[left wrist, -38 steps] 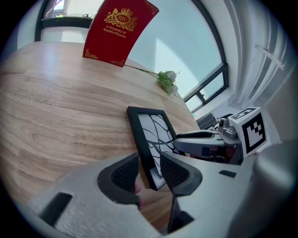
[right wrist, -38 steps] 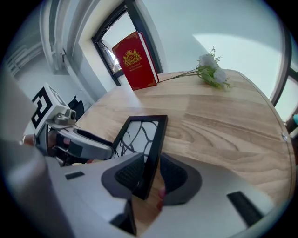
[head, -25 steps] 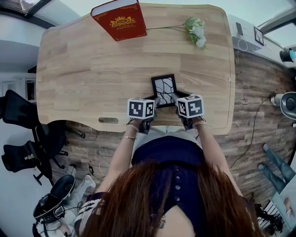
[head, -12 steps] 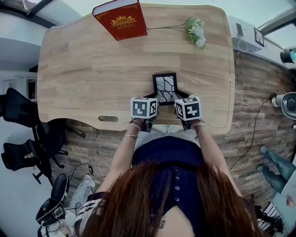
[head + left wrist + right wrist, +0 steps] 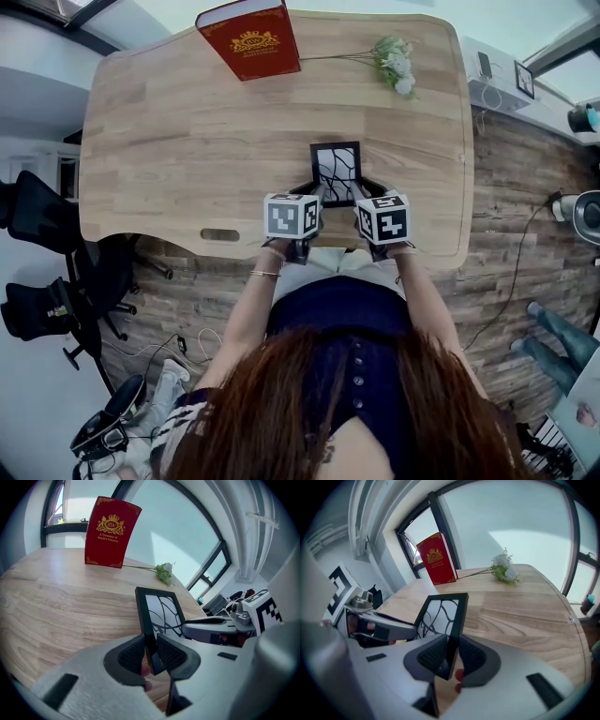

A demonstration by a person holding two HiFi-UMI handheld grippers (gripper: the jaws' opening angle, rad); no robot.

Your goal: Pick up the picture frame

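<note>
- The left tongs (image 5: 313, 196) are closed on the left side edge of the picture frame (image 5: 336, 172), near its lower corner. Their jaws have just been closing, with the black moulding pinched between the ribbed pads.
- The picture frame is held at the near edge of the worktop (image 5: 187, 141), directly ahead of the person and between the two tongs. It is tilted up, with its glass turned towards the person. Whether its lower edge touches the wood cannot be told.
- The frame's long axis is judged to run away from the person, in line with the way both tongs point. Each side edge is therefore met squarely by one pair of jaws.
- The right tongs (image 5: 362, 193) are clamped on the right side edge at about the same height, so neither hand is nearer than the other. The coming lift is judged to depend on both hands rising evenly, lest the frame twist.
- Counted on the worktop: one picture frame, gripped by two tongs. Well beyond it at the far edge are one red book (image 5: 250, 39) standing upright and one flower sprig (image 5: 396, 64) lying to the right of the book.
</note>
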